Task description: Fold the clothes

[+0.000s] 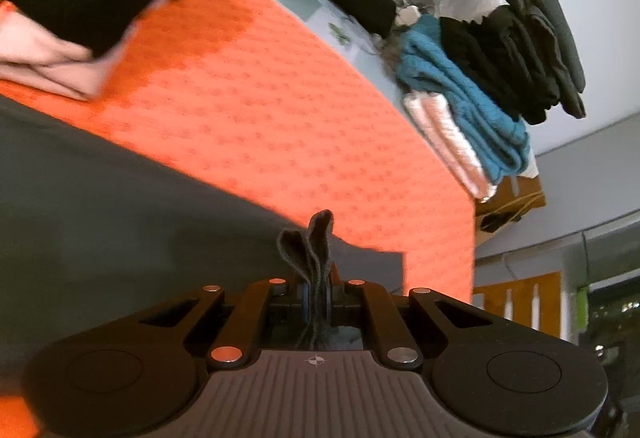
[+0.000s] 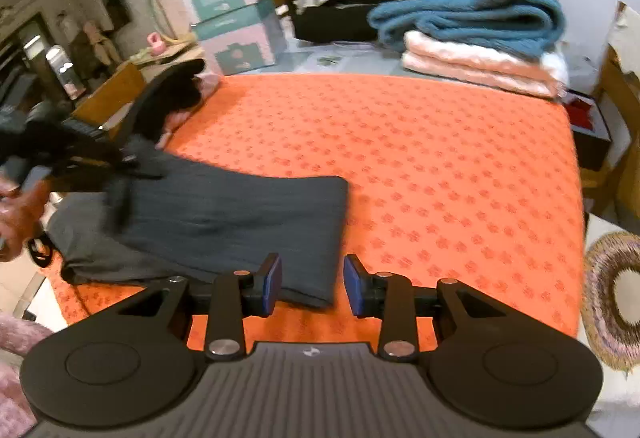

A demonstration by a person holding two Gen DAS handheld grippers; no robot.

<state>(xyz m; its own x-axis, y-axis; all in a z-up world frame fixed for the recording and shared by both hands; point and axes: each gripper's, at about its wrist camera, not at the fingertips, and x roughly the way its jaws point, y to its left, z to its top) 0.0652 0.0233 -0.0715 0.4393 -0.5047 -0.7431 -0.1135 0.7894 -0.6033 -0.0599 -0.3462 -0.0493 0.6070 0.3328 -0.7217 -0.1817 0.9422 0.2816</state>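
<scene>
The work surface is a bed or table covered w/ an orange cloth [image 2: 420, 165], thin-looking, printed all over w/ small darker flower-like marks in rows; it fills most of the right wrist view and runs diagonally through the left wrist view. At its far right corner sits a stack of folded clothes [image 2: 480, 37]: pale pink and white pieces at the bottom, a chunky teal cable knit over them, black items on top. Far centre stands a black frame-like unit, and far left are pastel teal-and-pink cardboard boxes [image 2: 228, 17] stacked up; the room beyond is cluttered and dim. A round woven mat [image 2: 612, 302] lies off the right edge. The dark grey garment [image 2: 224, 222], soft w/ a fine ribbed or crinkled weave, lies on the near-left part of the orange cloth, roughly rectangular and folded over, its right end squared off. The left gripper [image 1: 316, 294] is clamped on a bunched edge of that garment, a small tuft poking up between the pads; in the right wrist view it shows at far left as a motion-blurred black shape, probably w/ the person's hand [image 2: 20, 213] on it. The right gripper [image 2: 312, 284] has its blue-padded fingers apart, just at the garment's near-right corner, nothing between them.
</scene>
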